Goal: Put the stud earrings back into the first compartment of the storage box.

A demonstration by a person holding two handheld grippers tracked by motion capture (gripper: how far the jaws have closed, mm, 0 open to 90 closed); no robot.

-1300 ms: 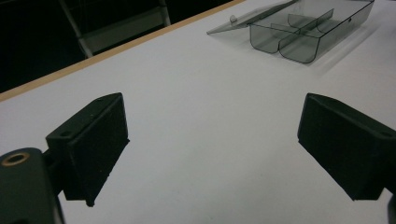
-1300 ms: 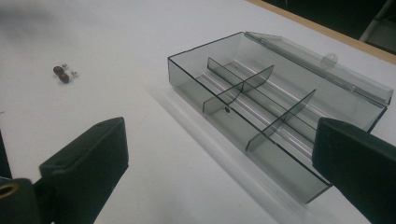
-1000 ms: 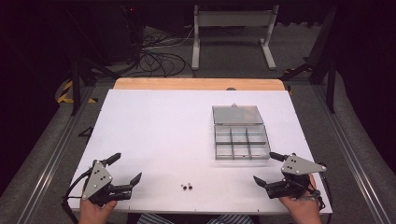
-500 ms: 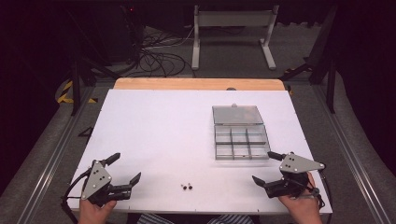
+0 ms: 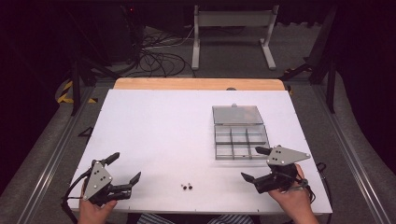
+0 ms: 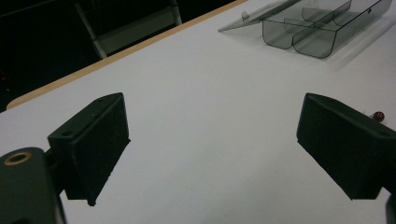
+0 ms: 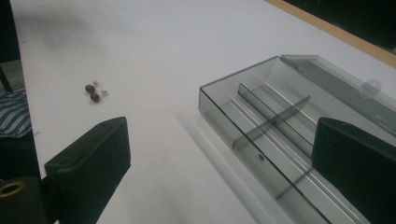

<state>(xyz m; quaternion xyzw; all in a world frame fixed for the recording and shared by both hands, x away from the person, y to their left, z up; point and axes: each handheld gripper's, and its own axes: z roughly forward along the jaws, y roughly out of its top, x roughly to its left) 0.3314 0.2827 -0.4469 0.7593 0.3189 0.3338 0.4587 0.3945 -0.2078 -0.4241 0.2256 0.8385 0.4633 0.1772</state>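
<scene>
Jaws spread wide on left gripper (image 5: 125, 168), empty. Two small red pieces (image 5: 187, 186) near table (image 5: 154, 126) front edge, between grippers. Right gripper (image 5: 255, 163) likewise agape beside open compartment box (image 5: 240, 140). Likely pre-pick; next, pinching one piece precisely.

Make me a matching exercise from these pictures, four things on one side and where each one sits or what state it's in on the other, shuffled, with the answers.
Things:
1. clear grey plastic compartment box
2. two small dark red beads
3. left gripper
4. light wooden strip

Places or states:
A. along the far edge of the white table
B. jaws open, over the near left corner
C. lid open, on the right half of the table
D. near the front edge, about midway between the grippers

Pairs: 1-C, 2-D, 3-B, 4-A
</scene>
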